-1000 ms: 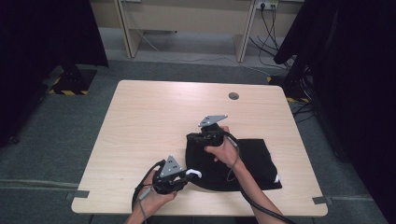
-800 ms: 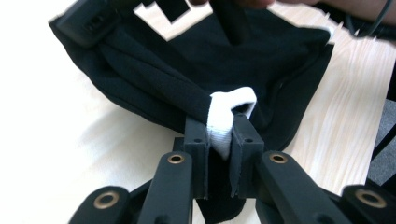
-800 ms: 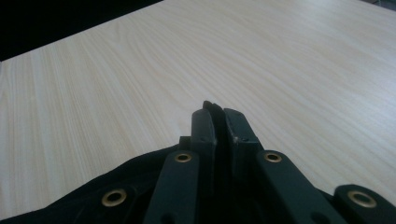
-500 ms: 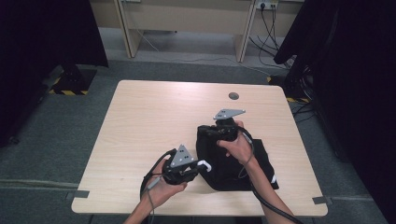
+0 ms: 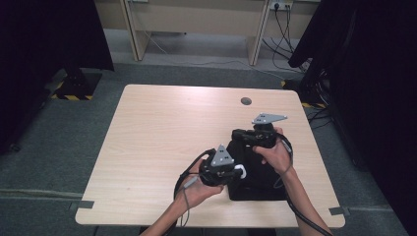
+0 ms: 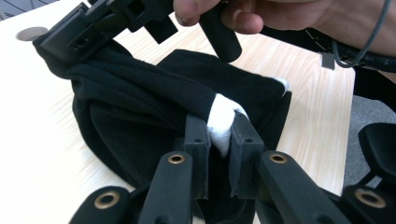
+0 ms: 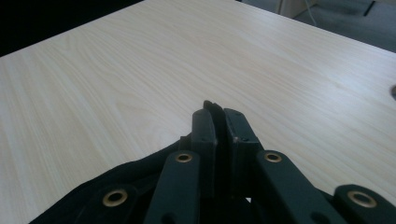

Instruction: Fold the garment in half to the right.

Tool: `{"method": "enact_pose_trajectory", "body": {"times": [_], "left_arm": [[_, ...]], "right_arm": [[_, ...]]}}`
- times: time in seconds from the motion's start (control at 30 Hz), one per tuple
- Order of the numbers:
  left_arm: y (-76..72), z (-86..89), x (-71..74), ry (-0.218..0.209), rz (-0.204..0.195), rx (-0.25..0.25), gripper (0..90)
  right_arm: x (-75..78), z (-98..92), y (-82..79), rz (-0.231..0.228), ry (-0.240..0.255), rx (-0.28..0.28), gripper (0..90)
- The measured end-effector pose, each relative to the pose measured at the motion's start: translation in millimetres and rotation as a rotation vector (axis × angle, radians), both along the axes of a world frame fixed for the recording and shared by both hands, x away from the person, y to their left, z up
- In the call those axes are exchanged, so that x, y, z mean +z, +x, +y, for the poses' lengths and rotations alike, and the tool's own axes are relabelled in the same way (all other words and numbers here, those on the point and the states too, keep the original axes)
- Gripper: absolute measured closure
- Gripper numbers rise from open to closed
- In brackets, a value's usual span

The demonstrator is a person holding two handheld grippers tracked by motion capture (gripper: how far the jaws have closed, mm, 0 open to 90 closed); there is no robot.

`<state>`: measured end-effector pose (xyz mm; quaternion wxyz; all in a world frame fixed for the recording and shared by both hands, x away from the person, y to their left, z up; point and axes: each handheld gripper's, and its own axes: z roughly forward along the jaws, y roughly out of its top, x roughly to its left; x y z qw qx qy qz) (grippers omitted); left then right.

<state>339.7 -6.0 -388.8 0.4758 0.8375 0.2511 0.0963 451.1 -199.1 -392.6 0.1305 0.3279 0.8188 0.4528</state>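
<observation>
A black garment with a white patch lies bunched at the table's near right. My left gripper is shut on its near edge. In the left gripper view the jaws pinch the white patch and the black cloth. My right gripper is shut on the garment's far edge. In the right gripper view a thin black fold sticks out between its jaws, and more of the cloth hangs below. Both hold the cloth raised off the table.
The light wooden table has a round cable hole at its far right. Grey floor surrounds it, with desk legs and cables behind and dark curtains on both sides. Yellow-black tape marks the floor at the left.
Both hands have moved right and upward with the garment's edge. The cloth has been drawn over itself toward the table's right side.
</observation>
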Motion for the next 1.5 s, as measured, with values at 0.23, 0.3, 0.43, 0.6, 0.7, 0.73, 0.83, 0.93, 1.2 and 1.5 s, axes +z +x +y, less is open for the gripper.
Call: {"method": "enact_pose_trajectory", "body": {"times": [0.23,0.3,0.43,0.6,0.7,0.73,0.83,0.93,1.2,1.5], "left_arm": [[10.2,-26.5,-0.9,0.003,0.022,-0.029,79.5],[13.7,-34.6,-3.4,0.003,0.027,-0.029,79.5],[14.6,-48.8,-6.3,0.013,0.023,-0.041,79.5],[14.8,-64.2,-10.1,0.010,0.025,-0.052,79.5],[13.7,-75.6,-16.2,0.007,0.031,-0.065,79.4],[12.8,-80.2,-19.3,0.017,0.031,-0.075,79.4],[11.8,-89.9,-26.9,0.020,0.039,-0.084,79.4],[12.3,-100.1,-34.2,0.025,0.048,-0.095,79.3],[14.3,-114.5,-51.1,-0.003,0.084,-0.135,68.4],[14.7,-76.5,-25.2,-0.077,0.048,-0.078,37.4]], "right_arm": [[3.4,-29.9,-1.4,0.001,-0.022,-0.055,84.0],[4.2,-38.2,-2.1,0.000,-0.031,-0.069,84.0],[3.0,-52.9,-2.4,0.002,-0.036,-0.091,84.0],[-0.8,-71.8,-6.2,0.003,-0.028,-0.119,84.0],[-4.8,-82.7,-9.1,0.006,-0.032,-0.136,83.9],[-6.3,-86.5,-9.8,0.009,-0.032,-0.141,83.9],[-11.6,-97.6,-12.2,0.016,-0.036,-0.159,83.7],[-19.1,-107.6,-14.1,0.016,-0.069,-0.184,83.6],[-34.4,-119.1,-18.1,0.033,-0.129,-0.236,68.3],[-19.4,-125.6,-31.2,0.031,-0.085,-0.314,38.6]]}}
